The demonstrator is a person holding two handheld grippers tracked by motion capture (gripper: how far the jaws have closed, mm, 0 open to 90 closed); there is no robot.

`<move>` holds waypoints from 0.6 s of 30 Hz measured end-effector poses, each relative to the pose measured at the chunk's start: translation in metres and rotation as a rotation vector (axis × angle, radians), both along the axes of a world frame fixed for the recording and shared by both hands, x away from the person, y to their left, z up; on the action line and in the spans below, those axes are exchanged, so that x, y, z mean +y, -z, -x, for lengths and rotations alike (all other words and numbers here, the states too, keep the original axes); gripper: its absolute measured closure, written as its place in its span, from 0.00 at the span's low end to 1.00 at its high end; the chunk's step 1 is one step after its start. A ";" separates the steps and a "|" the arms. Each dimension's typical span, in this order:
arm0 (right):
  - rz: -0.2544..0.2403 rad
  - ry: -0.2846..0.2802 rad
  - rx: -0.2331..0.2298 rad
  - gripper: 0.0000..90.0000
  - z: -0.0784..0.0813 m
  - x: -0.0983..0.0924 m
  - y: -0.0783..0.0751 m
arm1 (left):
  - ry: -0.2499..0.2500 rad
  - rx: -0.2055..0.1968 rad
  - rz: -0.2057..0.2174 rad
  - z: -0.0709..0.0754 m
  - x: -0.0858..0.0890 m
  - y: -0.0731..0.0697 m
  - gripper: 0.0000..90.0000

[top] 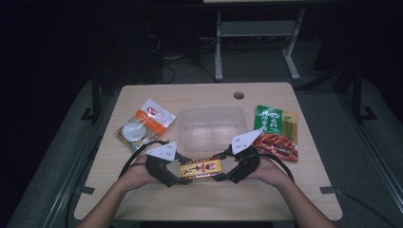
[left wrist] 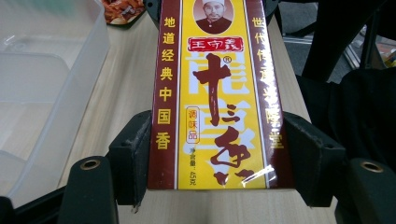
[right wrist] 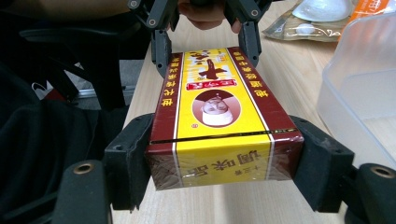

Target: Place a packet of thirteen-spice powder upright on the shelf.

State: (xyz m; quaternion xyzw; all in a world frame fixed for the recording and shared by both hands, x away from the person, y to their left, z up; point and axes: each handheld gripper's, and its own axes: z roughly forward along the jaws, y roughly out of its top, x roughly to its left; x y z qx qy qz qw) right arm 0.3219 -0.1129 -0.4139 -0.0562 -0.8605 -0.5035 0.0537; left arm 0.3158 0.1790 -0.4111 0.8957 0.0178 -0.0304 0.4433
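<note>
A long yellow and maroon spice box [top: 200, 167] hangs level just above the wooden table's front middle, held between both grippers. My left gripper [top: 179, 173] is shut on its left end; in the left gripper view the black pads [left wrist: 133, 158] press the sides of the box [left wrist: 215, 102]. My right gripper [top: 222, 171] is shut on the other end, where its pads [right wrist: 135, 158] touch both sides of the box [right wrist: 219, 121]. The left gripper [right wrist: 205, 44] shows at the far end of the box in the right gripper view.
A clear plastic container [top: 211, 128] stands behind the box at the table's middle. An orange and white packet [top: 145, 126] lies at the back left, and a green packet of red snacks [top: 278, 133] at the back right. A cable hole [top: 238, 95] is near the far edge.
</note>
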 end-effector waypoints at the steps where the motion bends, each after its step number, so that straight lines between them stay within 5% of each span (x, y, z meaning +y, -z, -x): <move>1: 0.000 0.000 0.000 0.32 0.000 0.000 0.000 | 0.000 0.000 0.000 0.000 0.000 0.000 0.35; 18: 0.072 -0.005 -0.028 0.35 0.005 0.002 -0.002 | -0.003 0.038 -0.019 0.000 0.000 0.008 0.30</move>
